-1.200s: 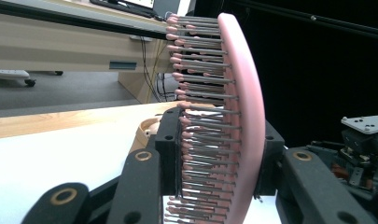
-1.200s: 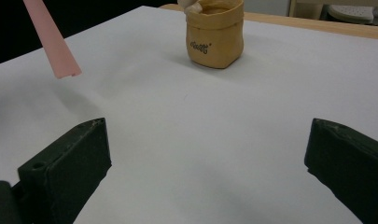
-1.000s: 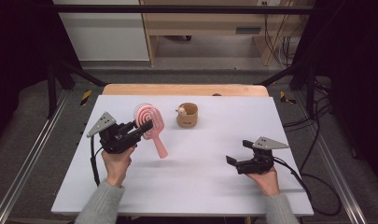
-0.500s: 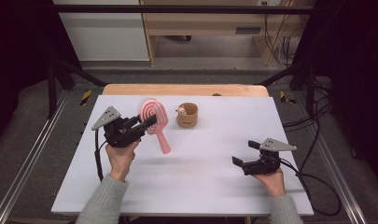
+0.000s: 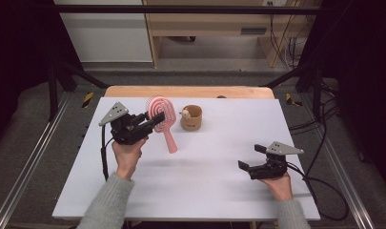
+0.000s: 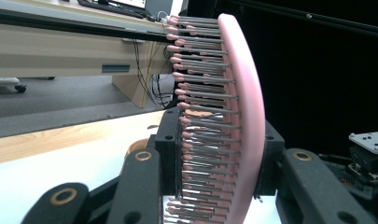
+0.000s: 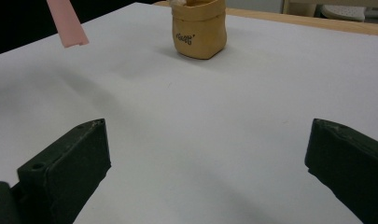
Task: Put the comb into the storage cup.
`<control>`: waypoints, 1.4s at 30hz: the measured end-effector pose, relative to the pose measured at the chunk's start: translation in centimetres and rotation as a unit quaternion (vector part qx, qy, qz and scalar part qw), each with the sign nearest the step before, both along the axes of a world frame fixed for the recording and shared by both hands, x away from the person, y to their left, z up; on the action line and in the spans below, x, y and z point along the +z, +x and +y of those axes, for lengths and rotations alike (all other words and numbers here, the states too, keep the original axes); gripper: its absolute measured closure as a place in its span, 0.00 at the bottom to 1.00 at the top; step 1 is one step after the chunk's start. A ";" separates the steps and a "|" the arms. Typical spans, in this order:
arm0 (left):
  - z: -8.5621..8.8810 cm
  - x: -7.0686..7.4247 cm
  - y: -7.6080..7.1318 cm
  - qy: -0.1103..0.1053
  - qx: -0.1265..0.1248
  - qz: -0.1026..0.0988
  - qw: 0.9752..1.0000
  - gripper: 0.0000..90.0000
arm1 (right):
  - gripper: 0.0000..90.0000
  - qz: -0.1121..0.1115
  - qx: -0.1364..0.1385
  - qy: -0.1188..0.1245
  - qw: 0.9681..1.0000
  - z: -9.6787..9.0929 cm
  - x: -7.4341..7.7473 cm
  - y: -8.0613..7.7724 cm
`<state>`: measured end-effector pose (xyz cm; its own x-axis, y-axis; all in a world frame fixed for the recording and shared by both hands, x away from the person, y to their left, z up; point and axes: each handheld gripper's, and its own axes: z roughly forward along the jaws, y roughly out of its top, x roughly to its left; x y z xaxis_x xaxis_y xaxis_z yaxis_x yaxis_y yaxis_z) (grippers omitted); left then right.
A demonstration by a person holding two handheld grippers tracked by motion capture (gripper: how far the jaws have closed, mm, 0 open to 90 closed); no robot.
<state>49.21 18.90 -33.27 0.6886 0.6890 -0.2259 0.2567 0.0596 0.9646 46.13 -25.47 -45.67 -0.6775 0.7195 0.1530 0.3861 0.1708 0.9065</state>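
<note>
We are working at a white table (image 5: 195,191) with a wooden strip along its far edge, dark curtains at both sides and a pale wooden desk behind it. Our left gripper (image 5: 150,121) is clenching the head of a pink hairbrush (image 5: 163,121), and we are holding it up off the table on the left side. In the left gripper view the jaws are pressing on the brush from both sides, one against the bristles (image 6: 200,121), the other against the smooth pink back. The handle is slanting down and toward us, its end hanging above the table. Just beside the brush, to its right, a small tan pouch (image 5: 191,117) is standing upright on the table with something pale showing at its rim. Our right gripper (image 5: 248,160) is resting low over the near right part of the table, well apart from the brush, its jaws spread wide with nothing between them. The right gripper view is looking across bare table toward the pouch.
</note>
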 end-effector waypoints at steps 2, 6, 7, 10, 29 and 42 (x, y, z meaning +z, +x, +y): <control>-0.1 0.1 0.2 0.000 -0.001 0.000 1.000 0.70 | 0.00 0.000 -0.001 0.000 1.000 0.0 0.0 0.0; -0.5 0.4 0.4 -0.001 -0.003 0.000 1.000 0.70 | 0.00 -0.002 -0.001 0.001 1.000 -0.1 0.0 0.0; -0.6 0.5 0.5 0.000 -0.003 0.000 1.000 0.70 | 0.00 -0.001 -0.001 0.000 1.000 0.0 0.0 0.0; -0.8 0.7 0.7 0.003 -0.003 -0.002 1.000 0.70 | 0.00 0.000 0.000 0.001 1.000 -0.1 0.0 0.0; -2.2 1.4 2.4 0.004 0.000 0.002 1.000 0.70 | 0.00 -0.001 -0.002 0.001 1.000 -0.1 0.0 0.0; -3.2 1.4 3.8 0.004 0.009 0.008 1.000 0.70 | 0.00 0.000 -0.001 0.001 1.000 -0.1 0.0 0.0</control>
